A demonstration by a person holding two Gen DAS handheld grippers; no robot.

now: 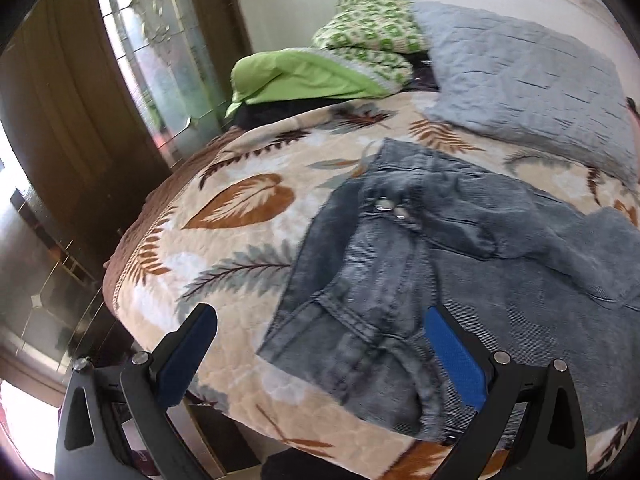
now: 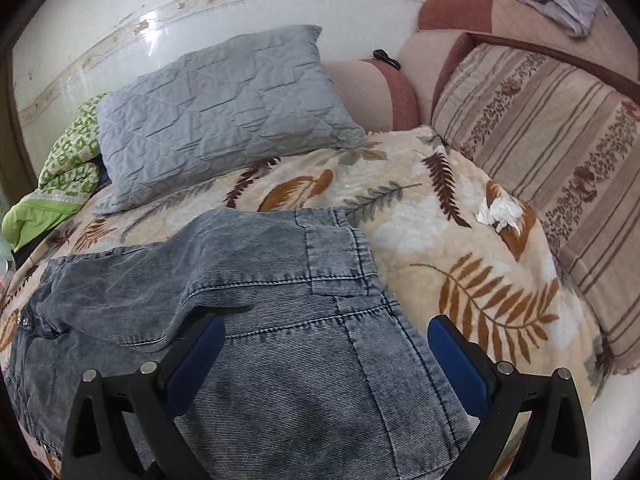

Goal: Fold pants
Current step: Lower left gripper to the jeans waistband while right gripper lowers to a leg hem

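While the left gripper [image 1: 320, 344] hangs at six o'clock of its own view with its blue-padded fingers [image 1: 454, 354] spread wide and clasping nothing, the grey denim pants [image 1: 420, 264] lie crumpled on the leaf-patterned blanket [image 1: 224, 248], running from the centre toward four o'clock, the metal waist button (blurred in this view) near the middle. At eleven o'clock a window [image 1: 160, 52] stands beside brown curtains [image 1: 68, 128]; at twelve o'clock a green-and-white quilt [image 1: 360, 44] is heaped, and at two o'clock a grey quilted pillow [image 1: 520, 88] rests against the wall. Over in the right wrist view, the right gripper [image 2: 326, 354] sits at six o'clock, jaws likewise wide apart and gripping nothing, its left finger just above the pants [image 2: 280, 340], which fill the span from nine to six o'clock. A crumpled white tissue [image 2: 500, 213] lies on the blanket [image 2: 460, 248] at three o'clock, well apart from the denim, with a striped cushion [image 2: 560, 152] beyond it.
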